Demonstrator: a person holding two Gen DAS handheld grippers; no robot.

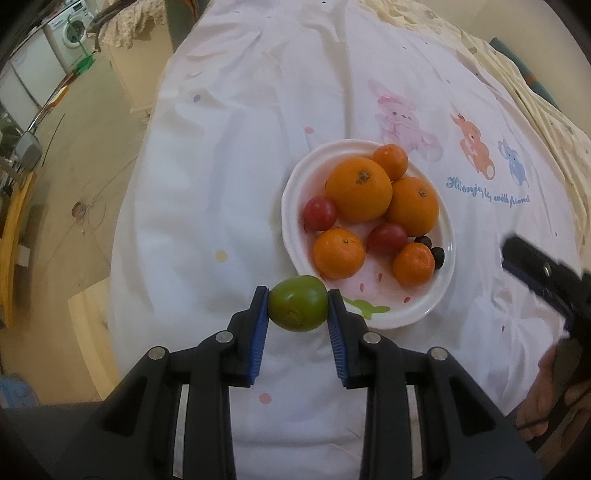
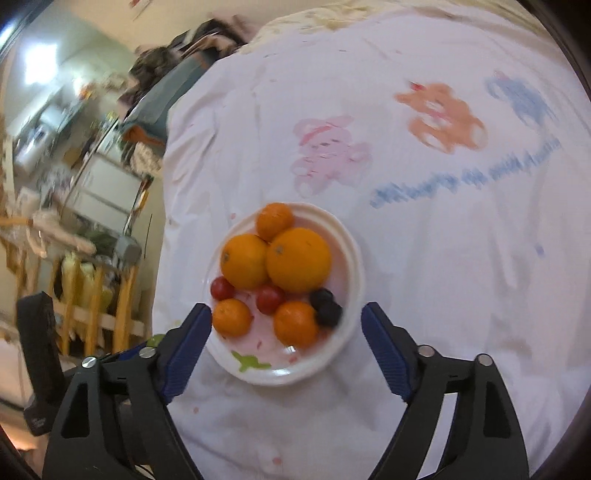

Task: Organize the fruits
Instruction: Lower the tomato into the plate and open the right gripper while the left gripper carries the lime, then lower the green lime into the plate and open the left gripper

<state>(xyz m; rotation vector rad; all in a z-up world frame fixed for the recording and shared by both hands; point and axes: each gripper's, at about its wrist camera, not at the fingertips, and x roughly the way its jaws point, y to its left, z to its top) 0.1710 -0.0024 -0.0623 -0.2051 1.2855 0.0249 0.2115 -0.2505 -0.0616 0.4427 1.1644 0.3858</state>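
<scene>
A green fruit (image 1: 297, 303) is clamped in the left gripper (image 1: 297, 308), just near of the white plate (image 1: 295, 184) holding oranges, tomatoes and dark grapes. The right gripper (image 2: 286, 328) stands wide apart, empty, over the plate's near side.

White cartoon-print sheet (image 1: 258, 155) over bed; washing machine (image 1: 74, 27) far left bkgd; wooden rack (image 2: 96, 306) beside bed.
</scene>
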